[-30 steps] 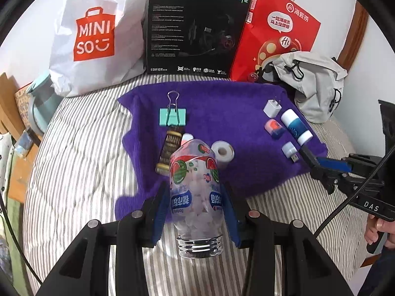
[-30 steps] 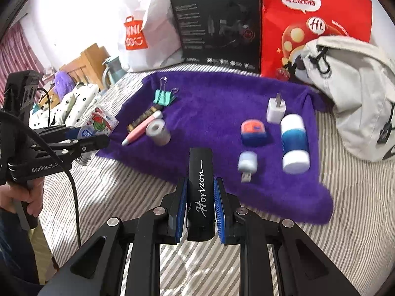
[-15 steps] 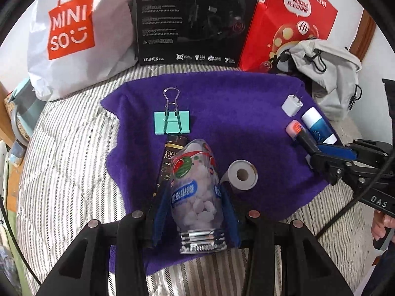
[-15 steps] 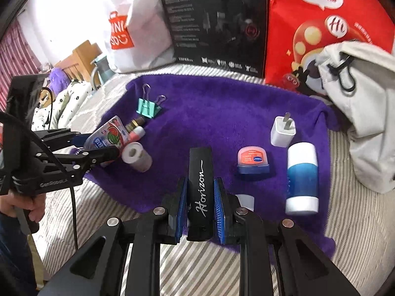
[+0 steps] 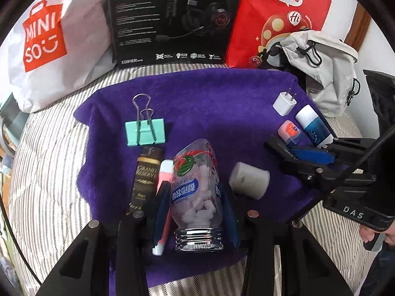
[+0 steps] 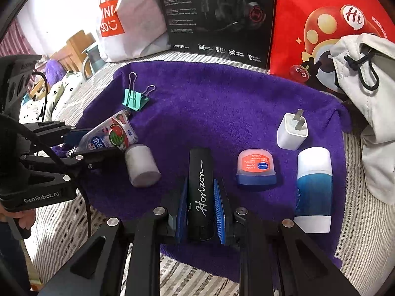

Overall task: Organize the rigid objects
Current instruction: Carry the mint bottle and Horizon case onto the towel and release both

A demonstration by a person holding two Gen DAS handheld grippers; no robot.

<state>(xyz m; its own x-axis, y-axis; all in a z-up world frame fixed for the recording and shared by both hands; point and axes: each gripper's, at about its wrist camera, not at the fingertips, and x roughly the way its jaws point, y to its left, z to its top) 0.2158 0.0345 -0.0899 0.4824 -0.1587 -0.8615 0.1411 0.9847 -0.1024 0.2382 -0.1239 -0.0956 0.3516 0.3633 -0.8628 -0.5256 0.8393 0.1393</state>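
Left gripper (image 5: 195, 197) jaws are clamped on the candy bottle (image 5: 195, 185), right gripper (image 6: 200, 206) jaws on the black case (image 6: 200, 190), both over the purple towel (image 6: 222, 103).

Pink pen (image 5: 165, 172) partly behind left gripper (image 5: 195, 197)

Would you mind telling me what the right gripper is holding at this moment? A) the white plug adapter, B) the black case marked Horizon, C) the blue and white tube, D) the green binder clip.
B: in the right wrist view, the right gripper has its blue pads closed on both sides of the black case marked Horizon, while the other three items lie untouched on the purple towel.
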